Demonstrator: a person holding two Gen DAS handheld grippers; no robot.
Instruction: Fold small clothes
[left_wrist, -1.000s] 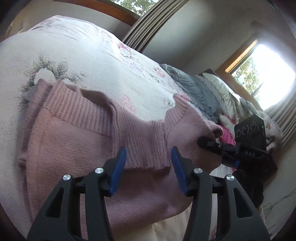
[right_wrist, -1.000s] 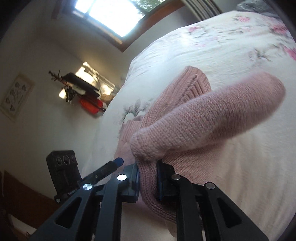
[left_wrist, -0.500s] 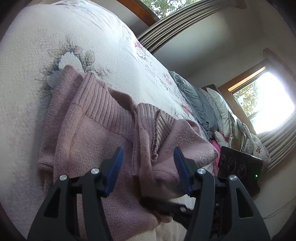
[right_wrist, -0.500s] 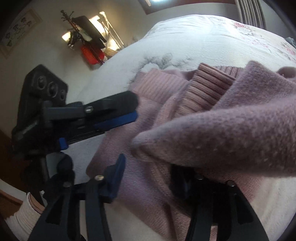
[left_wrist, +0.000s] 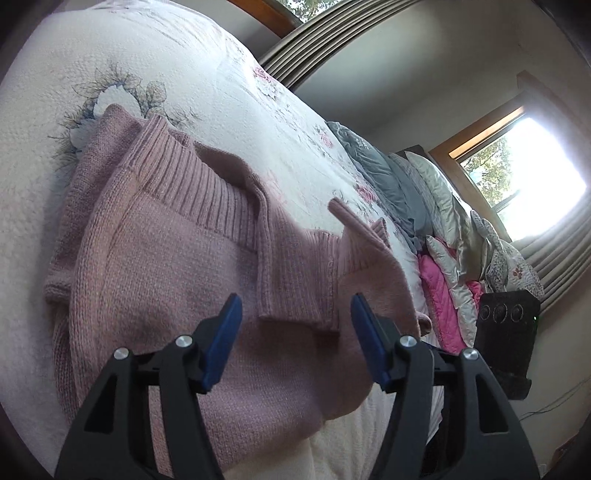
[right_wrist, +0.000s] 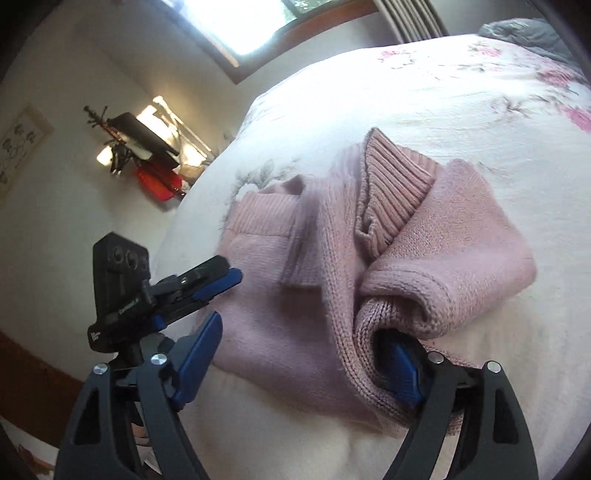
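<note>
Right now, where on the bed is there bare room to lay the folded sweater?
Bare white floral quilt lies beyond the pink knitted sweater, up to the grey and pink pillows. The head end is crowded with pillows. Near the edge, both open grippers, left gripper and right gripper, fill the space.

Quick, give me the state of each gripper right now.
Left gripper: open, holding nothing, poised over the pink sweater.
Right gripper: open, gripping nothing; sweater fabric drapes over one finger.

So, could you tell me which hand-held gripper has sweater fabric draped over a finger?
The right hand-held gripper: the pink sweater covers one finger. The left hand-held gripper hovers open, touching nothing.
</note>
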